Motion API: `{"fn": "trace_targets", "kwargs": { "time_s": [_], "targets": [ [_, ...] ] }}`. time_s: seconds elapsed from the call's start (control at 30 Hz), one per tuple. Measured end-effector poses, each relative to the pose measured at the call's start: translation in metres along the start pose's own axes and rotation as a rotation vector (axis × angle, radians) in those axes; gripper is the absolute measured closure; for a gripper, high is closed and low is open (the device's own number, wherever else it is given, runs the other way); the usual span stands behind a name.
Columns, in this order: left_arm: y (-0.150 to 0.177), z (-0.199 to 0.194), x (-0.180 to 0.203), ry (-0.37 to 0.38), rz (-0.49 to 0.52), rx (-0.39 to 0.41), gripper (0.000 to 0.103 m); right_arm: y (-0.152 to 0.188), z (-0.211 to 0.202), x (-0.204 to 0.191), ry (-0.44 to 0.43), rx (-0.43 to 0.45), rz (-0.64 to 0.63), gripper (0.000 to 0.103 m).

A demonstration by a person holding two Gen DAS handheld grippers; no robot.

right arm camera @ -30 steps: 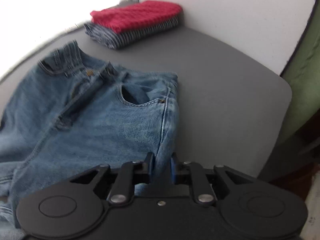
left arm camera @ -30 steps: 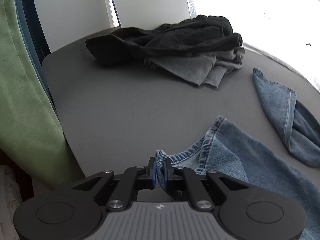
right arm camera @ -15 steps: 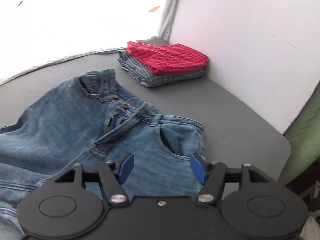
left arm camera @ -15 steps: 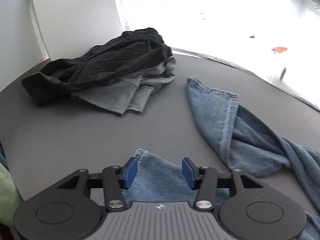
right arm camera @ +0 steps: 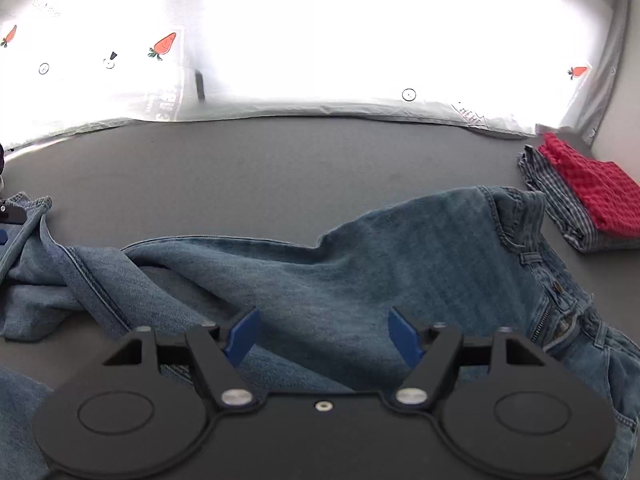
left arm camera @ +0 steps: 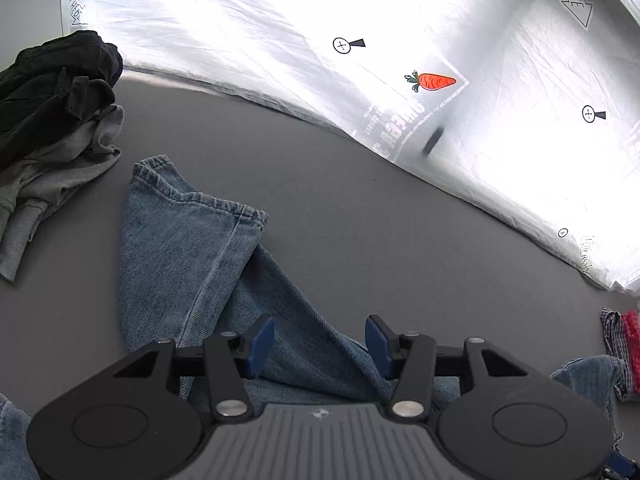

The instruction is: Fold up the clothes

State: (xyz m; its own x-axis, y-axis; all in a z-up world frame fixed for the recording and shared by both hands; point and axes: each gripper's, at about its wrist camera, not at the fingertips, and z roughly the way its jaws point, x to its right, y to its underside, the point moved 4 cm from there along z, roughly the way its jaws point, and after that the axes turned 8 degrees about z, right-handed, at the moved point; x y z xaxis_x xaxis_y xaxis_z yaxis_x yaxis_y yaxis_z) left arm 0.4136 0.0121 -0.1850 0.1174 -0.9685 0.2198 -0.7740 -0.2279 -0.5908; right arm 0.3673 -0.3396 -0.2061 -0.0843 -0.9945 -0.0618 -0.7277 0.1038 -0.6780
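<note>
Jaws of the left gripper (left arm camera: 319, 346) stand apart with nothing pressed between the blue pads; denim passes beneath the gap but neither pad bears on it. Jaws of the right gripper (right arm camera: 325, 338) are wider and opening, also with no cloth clamped — the fabric lies below them on the surface.

Directly past both grippers lie the blue jeans (right arm camera: 400, 264), spread unfolded across the grey table (right arm camera: 280, 168). In the right wrist view the waistband, with its zip and button, sits at the right side, and the legs run off to the left in loose creases. In the left wrist view one trouser leg (left arm camera: 180, 248) extends away from the gripper, its hemmed cuff at the far end and a second layer of denim folded under its right edge.

Further out, to the right of the waistband, rests a folded stack (right arm camera: 580, 196) — a red waffle-textured piece on top of a checked garment — close to the jeans; contact cannot be determined. At the left of the left wrist view, beyond the cuff, lies a crumpled pile of dark clothes (left arm camera: 52, 120), black over grey.

Behind the table hangs a bright white sheet (left arm camera: 400, 20) printed with carrots and round markers.
</note>
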Motion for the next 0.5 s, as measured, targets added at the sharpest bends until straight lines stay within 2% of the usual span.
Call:
{"fn": "trace_targets", "kwargs": {
  "time_s": [0.13,0.27,0.33,0.4,0.43,0.5],
  "targets": [
    [-0.020,0.050,0.007,-0.031,-0.038,-0.133,0.051,-0.015,0.022,-0.024,-0.001,-0.042,-0.054,0.031],
    [-0.023,0.079,-0.007,-0.152,-0.096,-0.168,0.051,-0.015,0.033,-0.036,-0.013,-0.068,-0.087,0.031],
    [-0.023,0.087,-0.014,-0.151,-0.136,-0.180,0.054,-0.010,0.037,-0.037,-0.022,-0.095,-0.079,0.031],
    [-0.024,0.090,-0.017,-0.202,-0.136,-0.187,0.091,-0.004,0.043,-0.035,-0.024,-0.127,-0.058,0.031],
    [-0.026,0.092,-0.019,-0.204,-0.151,-0.196,0.100,-0.003,0.044,-0.033,-0.020,-0.132,-0.054,0.031],
    [-0.034,0.090,-0.027,-0.157,-0.260,-0.185,0.100,-0.002,0.043,-0.031,-0.010,-0.127,-0.053,0.031]
  ]
}}
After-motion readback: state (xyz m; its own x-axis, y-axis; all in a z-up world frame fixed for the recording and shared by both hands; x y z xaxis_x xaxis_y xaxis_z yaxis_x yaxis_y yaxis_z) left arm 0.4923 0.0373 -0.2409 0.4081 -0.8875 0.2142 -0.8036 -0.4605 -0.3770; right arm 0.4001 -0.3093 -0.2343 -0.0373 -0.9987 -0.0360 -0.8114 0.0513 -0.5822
